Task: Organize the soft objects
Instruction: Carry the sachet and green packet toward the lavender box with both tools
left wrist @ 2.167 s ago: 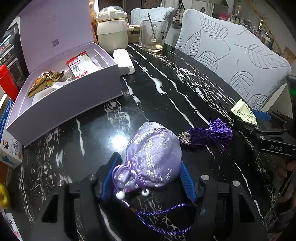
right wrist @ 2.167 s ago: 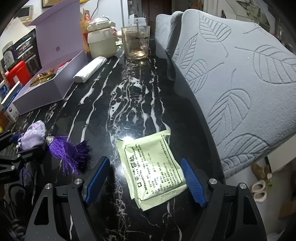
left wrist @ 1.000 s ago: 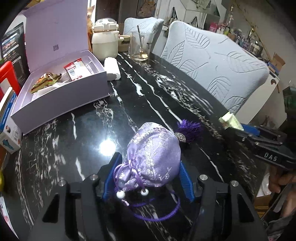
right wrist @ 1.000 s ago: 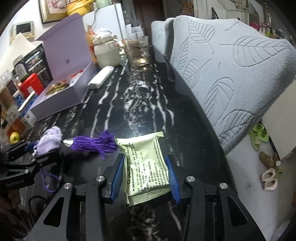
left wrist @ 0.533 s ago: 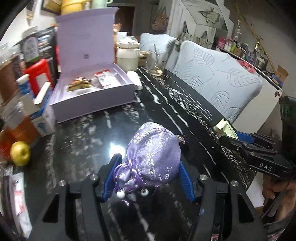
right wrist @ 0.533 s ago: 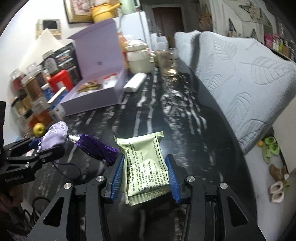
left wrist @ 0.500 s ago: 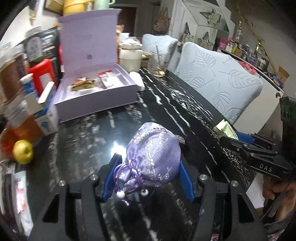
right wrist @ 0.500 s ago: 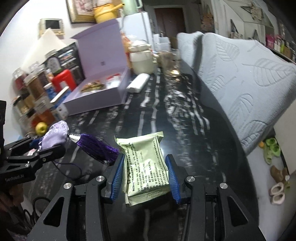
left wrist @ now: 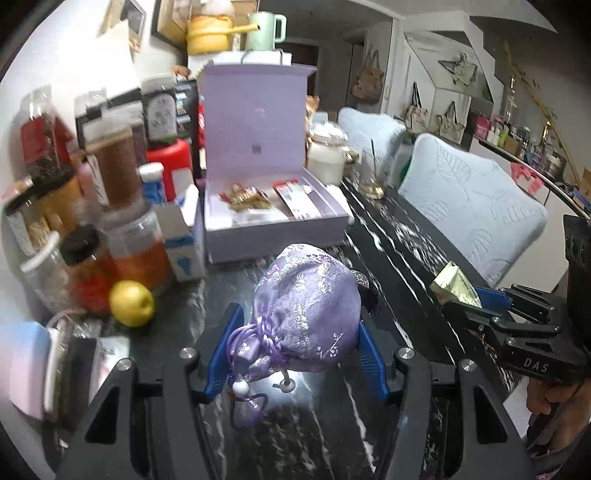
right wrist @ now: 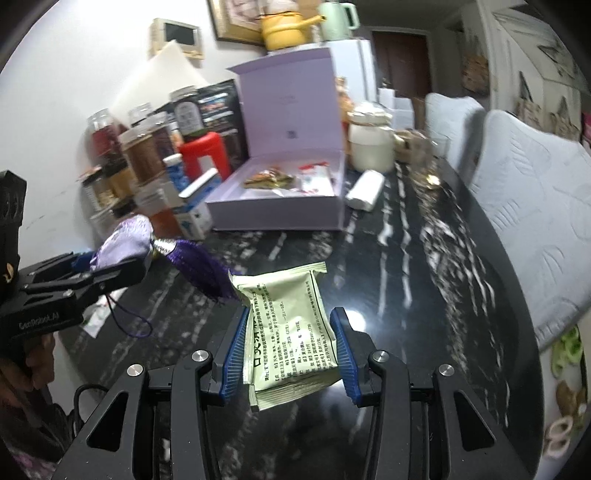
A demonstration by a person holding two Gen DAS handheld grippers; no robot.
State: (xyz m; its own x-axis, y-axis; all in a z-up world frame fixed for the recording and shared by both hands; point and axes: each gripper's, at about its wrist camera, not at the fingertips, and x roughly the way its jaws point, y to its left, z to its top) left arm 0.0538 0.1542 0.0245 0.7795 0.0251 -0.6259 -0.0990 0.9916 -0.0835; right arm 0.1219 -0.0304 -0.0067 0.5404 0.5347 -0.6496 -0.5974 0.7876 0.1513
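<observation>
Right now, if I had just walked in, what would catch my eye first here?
Probably the shiny purple brocade pouch, squeezed between the blue pads of the left tool, its dark purple tassel trailing out. Next, the pale green sachet with printed text, clamped in the right tool above the black marble table. Behind both, an open lilac gift box with its lid upright holds a few packets.

A lived-in home dining room: a black marble table (right wrist: 424, 266) with padded leaf-patterned chairs (left wrist: 476, 206) along its right edge, food jars (left wrist: 125, 166) crowding its left edge, a yellow pot (right wrist: 284, 31) and green kettle (right wrist: 338, 16) atop a white fridge (right wrist: 356, 70), slippers (right wrist: 565, 354) on the floor.
</observation>
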